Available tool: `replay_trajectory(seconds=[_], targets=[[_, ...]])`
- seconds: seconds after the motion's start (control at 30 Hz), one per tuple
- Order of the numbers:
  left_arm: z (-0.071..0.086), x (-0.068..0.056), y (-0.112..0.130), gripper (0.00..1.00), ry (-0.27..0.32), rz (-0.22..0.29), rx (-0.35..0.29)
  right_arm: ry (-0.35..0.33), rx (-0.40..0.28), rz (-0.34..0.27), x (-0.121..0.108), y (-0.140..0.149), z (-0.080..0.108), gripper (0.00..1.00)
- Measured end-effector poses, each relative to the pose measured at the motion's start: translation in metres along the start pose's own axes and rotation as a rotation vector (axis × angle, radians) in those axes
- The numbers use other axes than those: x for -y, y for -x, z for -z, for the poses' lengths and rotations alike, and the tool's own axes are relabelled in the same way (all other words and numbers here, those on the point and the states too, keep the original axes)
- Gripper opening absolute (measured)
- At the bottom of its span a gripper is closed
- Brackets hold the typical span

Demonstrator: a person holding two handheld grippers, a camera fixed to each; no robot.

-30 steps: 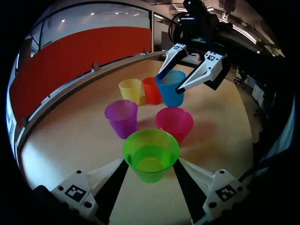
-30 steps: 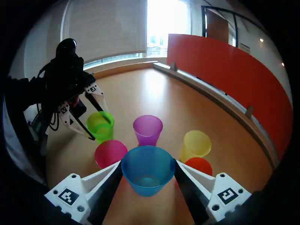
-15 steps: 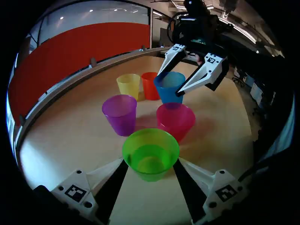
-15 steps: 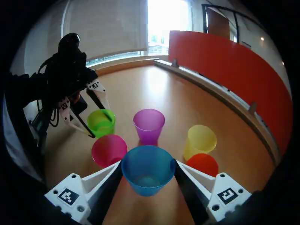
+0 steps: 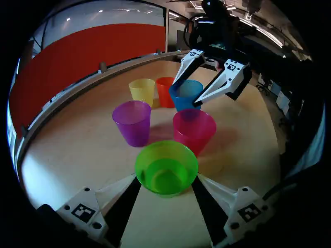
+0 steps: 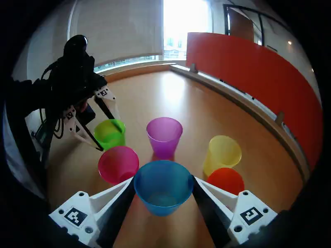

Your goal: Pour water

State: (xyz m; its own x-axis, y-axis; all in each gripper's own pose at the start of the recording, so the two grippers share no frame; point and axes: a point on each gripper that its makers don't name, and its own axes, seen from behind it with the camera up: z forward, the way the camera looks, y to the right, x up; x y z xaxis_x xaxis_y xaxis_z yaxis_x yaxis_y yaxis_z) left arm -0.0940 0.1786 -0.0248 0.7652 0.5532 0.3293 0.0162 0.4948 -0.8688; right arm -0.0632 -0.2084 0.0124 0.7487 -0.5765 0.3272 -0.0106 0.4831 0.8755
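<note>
Item: pouring set on a pale wooden table top (image 5: 70, 144), recorded at mid-task. Held cup one: a green translucent plastic cup (image 5: 166, 171), upright, pinched at its sides between the two white fingers of the left gripper (image 5: 166, 178); a darker band low inside it is judged to be water, though this cannot be confirmed. Held cup two: a blue translucent plastic cup (image 6: 163, 186), likewise upright and clamped from both sides by the right gripper (image 6: 163, 182); a pale patch is seen at its bottom, and whether that is water cannot be told. The two held cups are placed at opposite ends of the group and well apart. Whether either is lifted or set on the table cannot be told, the bases being hidden. Standing free between them: a purple translucent plastic cup (image 5: 132, 123) and a magenta translucent plastic cup (image 5: 194, 130) side by side, then a yellow plastic cup (image 5: 142, 91) and an orange plastic cup (image 5: 164, 91), the last two close together or touching. All four are seen to be untouched by the grippers and appear empty. A long red wall panel (image 5: 82, 53) is noted beyond the table edge. Progress, as judged: both grasps are made, but no cup is tilted and no stream is visible, so the pour itself is taken as not yet begun; bringing one held rim over a receiving cup and tipping it is what is left.
</note>
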Motion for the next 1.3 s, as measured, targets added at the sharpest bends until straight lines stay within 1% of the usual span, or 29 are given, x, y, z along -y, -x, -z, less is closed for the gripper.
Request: replay_trajectory(seconds=[0.67,1.17,1.3], targets=[[0.0,-0.001,0.002,0.83,-0.005,-0.015,0.0,-0.007,-0.003,0.008,0.002,0.015,-0.01,0.94],[0.0,-0.001,0.004,0.83,-0.004,-0.004,0.0,-0.002,0.005,0.012,0.003,0.021,-0.005,0.95],[-0.001,-0.001,0.007,0.86,-0.008,0.005,0.006,0.001,0.004,0.004,0.003,0.023,-0.004,0.95]])
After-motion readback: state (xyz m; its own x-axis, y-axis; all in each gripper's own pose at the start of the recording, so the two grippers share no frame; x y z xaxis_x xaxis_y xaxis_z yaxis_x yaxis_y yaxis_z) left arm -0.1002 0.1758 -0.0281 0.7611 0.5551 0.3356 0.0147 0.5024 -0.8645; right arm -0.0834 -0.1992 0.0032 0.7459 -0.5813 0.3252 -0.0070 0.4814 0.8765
